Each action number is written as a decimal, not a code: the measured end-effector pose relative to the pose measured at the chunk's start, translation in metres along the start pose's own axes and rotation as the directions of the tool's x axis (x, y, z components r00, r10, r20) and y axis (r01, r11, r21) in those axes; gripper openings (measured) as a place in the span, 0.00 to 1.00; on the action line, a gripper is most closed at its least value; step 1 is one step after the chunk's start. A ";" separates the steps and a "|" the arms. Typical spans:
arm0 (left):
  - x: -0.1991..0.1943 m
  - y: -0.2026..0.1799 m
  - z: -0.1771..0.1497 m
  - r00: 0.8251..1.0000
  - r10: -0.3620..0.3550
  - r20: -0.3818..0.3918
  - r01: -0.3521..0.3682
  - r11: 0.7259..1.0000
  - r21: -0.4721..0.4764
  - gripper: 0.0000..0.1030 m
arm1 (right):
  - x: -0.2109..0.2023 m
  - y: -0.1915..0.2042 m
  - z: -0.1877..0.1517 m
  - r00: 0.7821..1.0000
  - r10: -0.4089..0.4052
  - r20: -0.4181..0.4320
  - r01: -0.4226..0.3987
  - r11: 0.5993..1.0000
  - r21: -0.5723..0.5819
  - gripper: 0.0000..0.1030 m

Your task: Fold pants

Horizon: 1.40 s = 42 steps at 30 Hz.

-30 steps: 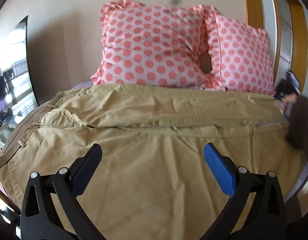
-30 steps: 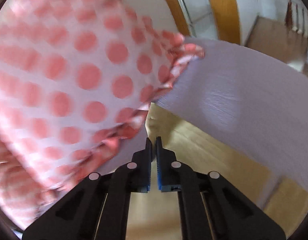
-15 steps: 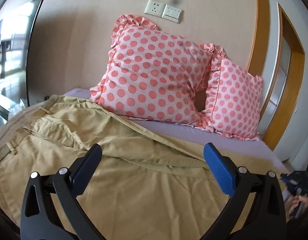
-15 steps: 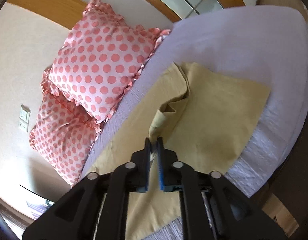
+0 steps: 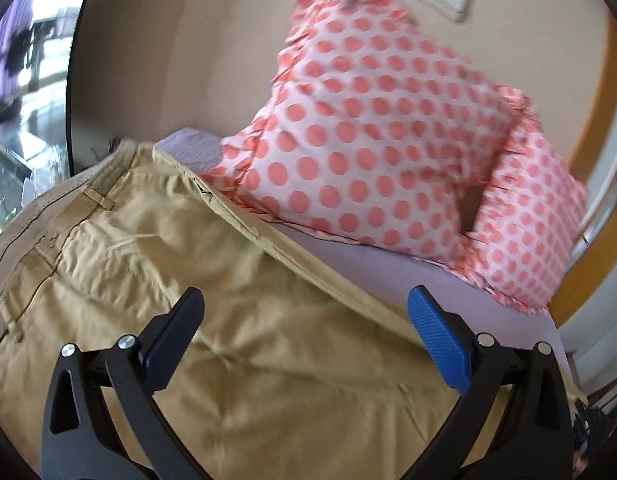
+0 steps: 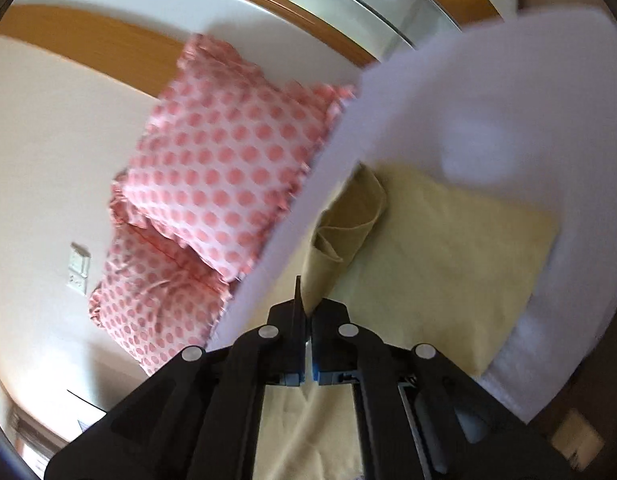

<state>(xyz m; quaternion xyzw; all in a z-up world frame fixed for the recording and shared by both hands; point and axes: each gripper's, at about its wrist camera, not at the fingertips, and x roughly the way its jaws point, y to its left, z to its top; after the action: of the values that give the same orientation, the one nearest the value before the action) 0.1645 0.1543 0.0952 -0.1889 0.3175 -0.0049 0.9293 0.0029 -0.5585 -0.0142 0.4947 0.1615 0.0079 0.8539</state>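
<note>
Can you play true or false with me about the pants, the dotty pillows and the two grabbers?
1. The left gripper is wide open over the pants. True.
2. The right gripper is open and holds nothing. False: it is shut on a fold of the pants.
3. The pillows are blue with stripes. False: they are pink-white with red dots.
4. The pants are tan. True.
5. The pants lie on the floor. False: they lie on a bed with a pale purple sheet.

Tan pants (image 5: 212, 280) spread flat, hem lifted
</note>
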 end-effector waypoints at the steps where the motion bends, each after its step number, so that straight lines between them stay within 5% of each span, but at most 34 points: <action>1: 0.013 0.004 0.008 0.999 0.020 -0.028 -0.021 1.000 -0.014 0.98 | -0.001 0.003 0.002 1.000 0.004 0.007 -0.004 1.000 -0.009 0.02; 7: 0.079 0.018 0.039 0.989 0.089 -0.120 -0.099 0.992 -0.081 0.93 | 0.000 0.008 0.007 0.999 0.029 0.022 -0.029 0.999 -0.022 0.02; 8: 0.091 0.020 0.043 0.984 0.110 -0.137 -0.122 0.989 -0.079 0.85 | 0.000 0.007 0.007 0.999 0.031 0.022 -0.031 0.999 -0.023 0.02; 10: 0.118 0.030 0.047 0.972 0.124 -0.199 -0.147 0.983 -0.106 0.56 | 0.002 0.005 0.007 0.999 0.033 0.021 -0.032 0.999 -0.018 0.02; 11: 0.130 0.038 0.046 0.965 0.112 -0.236 -0.146 0.981 -0.131 0.17 | 0.002 0.005 0.007 0.999 0.031 0.021 -0.031 0.999 -0.018 0.02; 12: 0.136 0.047 0.043 0.962 0.081 -0.261 -0.130 0.976 -0.176 0.05 | 0.003 0.005 0.007 0.999 0.034 0.020 -0.034 0.999 -0.012 0.02; 14: 0.123 0.058 0.035 0.973 0.042 -0.227 -0.098 0.965 -0.244 0.03 | 0.005 0.004 0.008 0.999 0.038 0.018 -0.037 0.999 -0.010 0.02; 20: -0.028 0.055 -0.023 1.000 0.018 -0.003 -0.018 0.988 -0.150 0.03 | -0.014 -0.005 0.014 0.997 0.011 0.077 -0.010 1.000 -0.013 0.02; 24: -0.105 0.067 -0.098 0.999 0.034 -0.003 -0.034 0.986 -0.161 0.04 | -0.024 -0.023 0.014 0.994 -0.051 0.093 0.051 0.999 0.000 0.02; 30: -0.127 0.088 -0.157 0.998 0.048 -0.045 -0.057 0.975 -0.213 0.04 | -0.023 -0.046 0.006 0.991 -0.117 0.072 0.115 0.993 0.025 0.02; 42: -0.127 0.089 -0.165 0.999 0.028 -0.032 -0.033 0.980 -0.196 0.09 | -0.033 -0.050 -0.001 0.975 -0.214 0.065 0.216 0.976 -0.026 0.02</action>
<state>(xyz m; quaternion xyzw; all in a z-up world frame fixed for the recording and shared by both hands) -0.0447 0.1960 0.0180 -0.2749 0.3326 0.0381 0.9013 -0.0357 -0.5892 -0.0485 0.4599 0.1876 -0.0972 0.8624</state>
